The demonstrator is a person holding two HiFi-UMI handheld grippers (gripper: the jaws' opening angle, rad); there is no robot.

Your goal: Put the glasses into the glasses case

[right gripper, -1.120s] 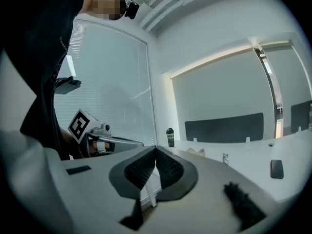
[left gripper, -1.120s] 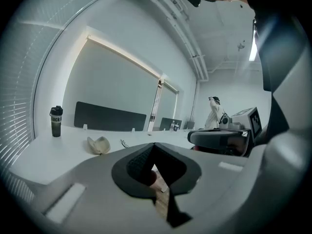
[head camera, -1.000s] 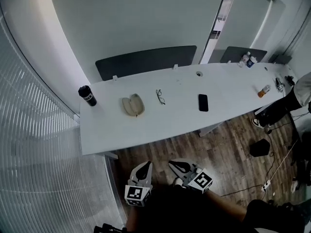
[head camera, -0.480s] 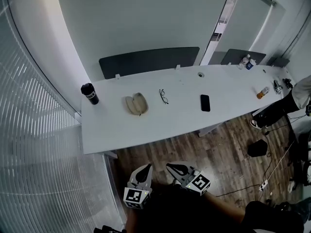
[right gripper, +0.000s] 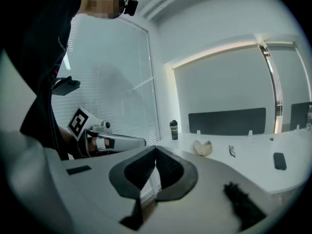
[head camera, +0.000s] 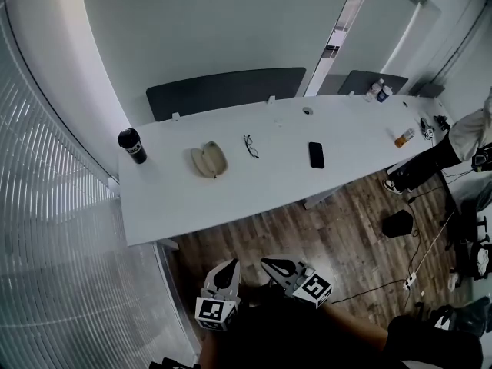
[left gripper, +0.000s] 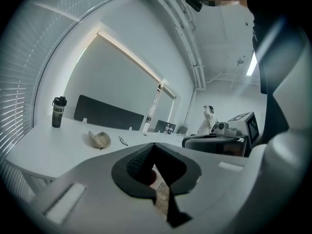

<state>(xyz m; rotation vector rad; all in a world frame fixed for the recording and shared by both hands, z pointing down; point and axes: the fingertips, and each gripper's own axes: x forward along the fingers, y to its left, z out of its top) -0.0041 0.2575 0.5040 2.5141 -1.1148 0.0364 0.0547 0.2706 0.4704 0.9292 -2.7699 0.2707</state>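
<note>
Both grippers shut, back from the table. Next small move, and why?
Probably step up to the table and carry the right gripper toward the glasses, opening its fingers: the glasses lie beside the open case, untouched, and the gripper hangs short of the table edge.

I had bare table all along the near edge to come in over. Farther back the glasses case, glasses and phone lay well apart, leaving gaps between them; a black tumbler stood upright at the left end.
</note>
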